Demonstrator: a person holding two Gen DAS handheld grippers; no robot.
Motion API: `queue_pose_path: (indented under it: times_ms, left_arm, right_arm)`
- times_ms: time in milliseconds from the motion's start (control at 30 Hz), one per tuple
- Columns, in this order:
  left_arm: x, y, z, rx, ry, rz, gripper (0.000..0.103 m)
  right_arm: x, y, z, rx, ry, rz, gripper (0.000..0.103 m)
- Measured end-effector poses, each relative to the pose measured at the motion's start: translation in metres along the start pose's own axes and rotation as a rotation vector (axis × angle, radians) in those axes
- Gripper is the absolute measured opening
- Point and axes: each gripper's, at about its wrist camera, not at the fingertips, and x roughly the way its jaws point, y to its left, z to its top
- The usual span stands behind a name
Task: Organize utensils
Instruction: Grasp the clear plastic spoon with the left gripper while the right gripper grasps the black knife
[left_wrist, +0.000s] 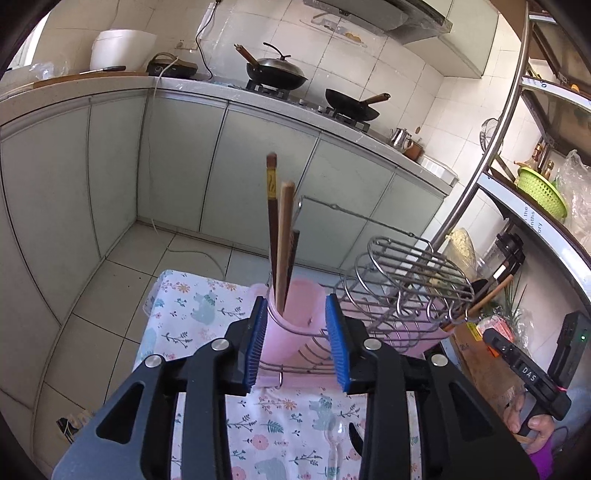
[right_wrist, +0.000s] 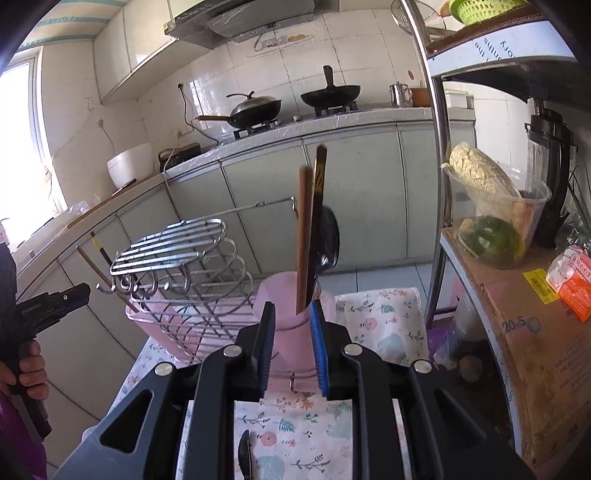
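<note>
Blue-padded black left gripper (left_wrist: 297, 341) is angling downward over the floral-print tablecloth (left_wrist: 192, 314), its tongs standing apart with nothing between the pads, framing the pale pink plastic utensil cup (left_wrist: 295, 321) just ahead. Blue-padded black right gripper (right_wrist: 293, 349) is pointing the same way from the other side, tongs apart and empty, the cup's wall showing between them.

Utensil cup: sitting at one end of the silver wire dish rack (left_wrist: 402, 291), on the cloth. Standing in it: a dark brown chopstick with a yellow band (left_wrist: 272, 206), a light wooden chopstick (left_wrist: 284, 236), and a black spoon (right_wrist: 328, 240), bowl upward.

Loose on the cloth, below the grippers: a clear plastic spoon (left_wrist: 336, 439); a black utensil tip (right_wrist: 244, 456), partly hidden.
</note>
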Motion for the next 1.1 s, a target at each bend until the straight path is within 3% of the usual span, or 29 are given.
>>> queue_pose_path:
  times_ms: [333,600,767,1100]
  left_arm:
    - [0.040,-0.013,-0.053,0.060,0.242,-0.036,0.032]
    - [0.088,-0.031,-0.097,0.066,0.481,-0.134,0.032]
    - [0.124,-0.044,-0.122,0.100,0.593,-0.099,0.032]
    - [0.170,-0.054,-0.142,0.137,0.689,-0.013,0.032]
  right_arm:
    - [0.038,0.004,-0.053,0.024,0.244,0.081,0.018]
    - [0.054,0.004,-0.082,0.035,0.351,0.117,0.018]
    - [0.057,0.000,-0.091,0.053,0.382,0.130,0.018]
    - [0.068,-0.008,-0.103,0.078,0.445,0.156,0.018]
